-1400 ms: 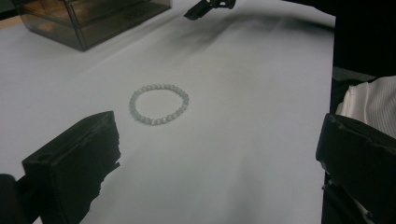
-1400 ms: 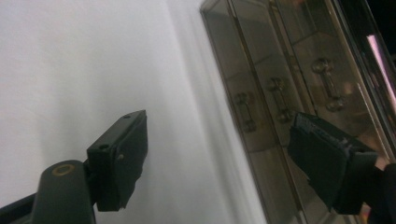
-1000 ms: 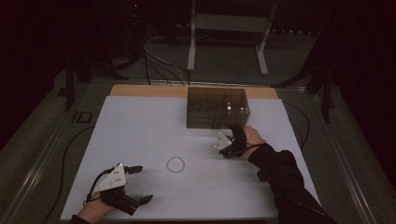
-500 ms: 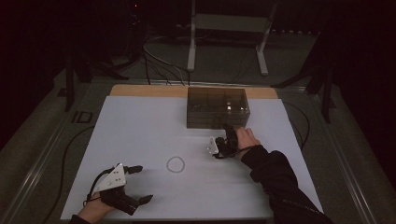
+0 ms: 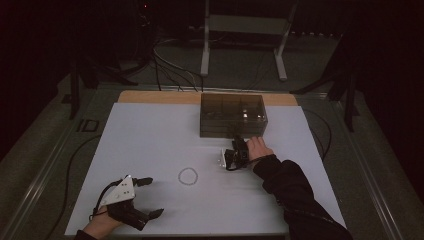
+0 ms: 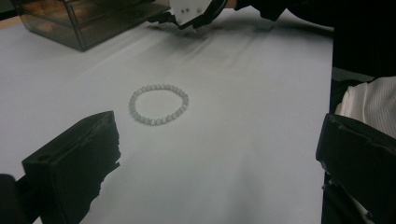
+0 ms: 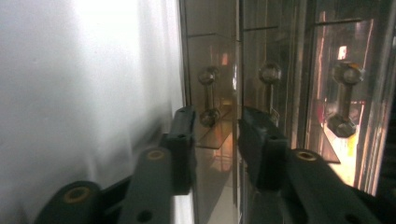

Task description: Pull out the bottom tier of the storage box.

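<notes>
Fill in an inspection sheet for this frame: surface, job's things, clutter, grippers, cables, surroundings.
Surface: white table cover, bare wood strip at the far edge.
Job's things: smoked clear drawer box at the far middle; bead bracelet lying flat, untouched.
Clutter: nothing seen.
Grippers: right gripper at the box front, its jaws have just been closing towards a drawer knob, not yet pressing; left gripper open near the front edge.
Cables: on the floor beside and behind the table.
Surroundings: dark room, metal stand behind.

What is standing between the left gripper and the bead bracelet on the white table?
Nothing visible. In the left gripper view the bead bracelet lies alone on the bare white table, ahead of the left gripper, whose fingers stand wide apart. The smoky clear box and the right gripper are farther off.
</notes>
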`<state>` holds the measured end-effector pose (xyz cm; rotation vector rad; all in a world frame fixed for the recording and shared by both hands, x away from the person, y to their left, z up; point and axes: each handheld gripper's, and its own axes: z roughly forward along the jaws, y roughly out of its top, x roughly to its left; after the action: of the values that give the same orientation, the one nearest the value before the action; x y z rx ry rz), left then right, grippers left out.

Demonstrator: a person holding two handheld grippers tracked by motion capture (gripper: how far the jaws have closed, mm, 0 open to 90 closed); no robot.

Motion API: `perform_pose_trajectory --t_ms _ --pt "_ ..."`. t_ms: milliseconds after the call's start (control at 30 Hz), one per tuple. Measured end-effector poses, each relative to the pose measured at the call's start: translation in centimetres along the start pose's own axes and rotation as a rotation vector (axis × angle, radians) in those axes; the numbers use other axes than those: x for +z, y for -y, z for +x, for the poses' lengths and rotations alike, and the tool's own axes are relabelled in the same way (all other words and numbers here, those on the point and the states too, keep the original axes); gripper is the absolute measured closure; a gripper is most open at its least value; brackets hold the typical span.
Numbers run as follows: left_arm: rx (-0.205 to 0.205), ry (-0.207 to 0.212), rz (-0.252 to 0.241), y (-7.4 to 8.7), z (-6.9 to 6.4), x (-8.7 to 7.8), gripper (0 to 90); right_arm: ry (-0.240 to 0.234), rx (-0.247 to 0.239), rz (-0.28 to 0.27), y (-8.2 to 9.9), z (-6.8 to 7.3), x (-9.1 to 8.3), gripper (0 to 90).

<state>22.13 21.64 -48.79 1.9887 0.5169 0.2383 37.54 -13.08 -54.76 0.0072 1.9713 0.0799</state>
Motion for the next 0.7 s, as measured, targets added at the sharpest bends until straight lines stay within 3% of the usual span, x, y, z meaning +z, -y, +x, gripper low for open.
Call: perform_pose_trajectory --t_ms 233,700 --pt "0.001 0.002 -0.001 0.0 0.0 0.0 0.0 0.024 -0.043 0.019 -0.2 0.4 0.8 75.6" --pt "0.002 0.003 -0.003 0.0 0.0 0.0 0.0 0.060 -0.101 0.034 -0.4 1.2 1.7 79.0"
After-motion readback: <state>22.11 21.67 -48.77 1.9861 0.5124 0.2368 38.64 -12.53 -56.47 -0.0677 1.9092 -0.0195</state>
